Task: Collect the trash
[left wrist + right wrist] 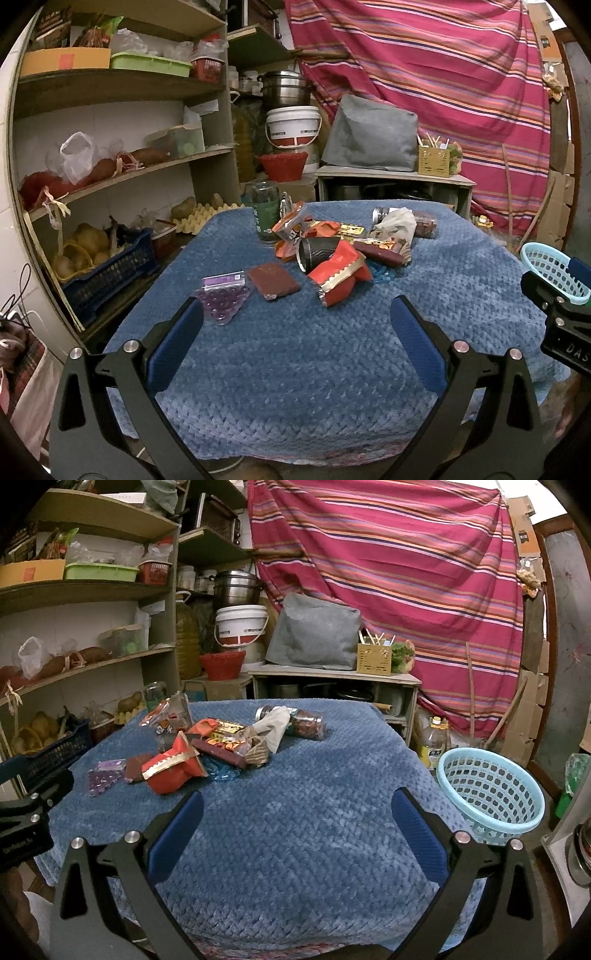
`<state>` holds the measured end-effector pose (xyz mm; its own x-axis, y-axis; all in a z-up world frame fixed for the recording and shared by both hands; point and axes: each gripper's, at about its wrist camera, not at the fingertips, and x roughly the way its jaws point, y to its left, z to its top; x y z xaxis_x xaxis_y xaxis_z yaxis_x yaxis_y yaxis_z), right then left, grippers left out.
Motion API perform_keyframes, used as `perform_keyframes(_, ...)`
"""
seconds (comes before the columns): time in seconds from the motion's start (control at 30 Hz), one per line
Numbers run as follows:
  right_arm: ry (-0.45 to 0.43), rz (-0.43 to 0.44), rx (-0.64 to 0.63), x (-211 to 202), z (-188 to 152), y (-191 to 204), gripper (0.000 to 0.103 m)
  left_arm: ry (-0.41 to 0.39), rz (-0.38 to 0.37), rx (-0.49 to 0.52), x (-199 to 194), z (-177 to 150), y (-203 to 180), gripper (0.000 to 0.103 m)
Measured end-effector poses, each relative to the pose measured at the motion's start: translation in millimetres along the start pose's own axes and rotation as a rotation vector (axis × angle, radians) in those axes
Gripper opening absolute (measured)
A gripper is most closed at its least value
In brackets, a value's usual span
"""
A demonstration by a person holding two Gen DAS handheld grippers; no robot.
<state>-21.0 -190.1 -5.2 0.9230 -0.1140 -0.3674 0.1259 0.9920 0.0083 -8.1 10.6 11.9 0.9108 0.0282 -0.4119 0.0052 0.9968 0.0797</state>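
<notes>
Ahead of both grippers, on the blue blanket (295,830): trash heaped together, red wrapper (340,278) nearest, black cup (314,253) tipped behind it, purple bead bag (223,295) and brown packet (273,280) just left. Left gripper (295,321) spread wide, holding nothing. Right gripper (295,808) likewise wide and bare. Light-blue basket (491,794) off to right gripper's right, beside the blanket edge.

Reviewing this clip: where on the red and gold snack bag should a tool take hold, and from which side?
Grip the crimped gold-edged end of the red and gold snack bag, which faces the near side of the blue-covered table. It is flat and thin, so open jaws can probably close across it. Come from the near side with the left tool, which is open and nearest; the bag's far side abuts the pile.
</notes>
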Motion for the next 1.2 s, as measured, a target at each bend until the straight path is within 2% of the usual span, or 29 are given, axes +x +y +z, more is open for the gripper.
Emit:
perform_keyframes(0.2,0.016,0.003,-0.002,11.0,1.6,-1.5,0.099,0.005,0.018,-0.006,7.6,0.2,2.6,0.098)
perform_keyframes(0.47,-0.004,0.02,-0.016,23.3,12.2,-1.3,0.099,0.014,0.047,-0.017,21.9,1.8,8.3,0.098)
perform_keyframes(0.73,0.013,0.022,-0.03,49.7,17.2,1.3,0.099,0.037,0.076,-0.042,42.6,1.1,25.7,0.098)
perform_keyframes(1.0,0.049,0.027,-0.022,78.7,15.9,4.4,0.099,0.083,0.114,-0.067,75.7,0.5,47.5,0.098)
perform_keyframes(1.2,0.074,0.023,-0.03,102.5,15.2,5.7,0.099,0.133,0.102,-0.078,111.8,10.6,56.6,0.098)
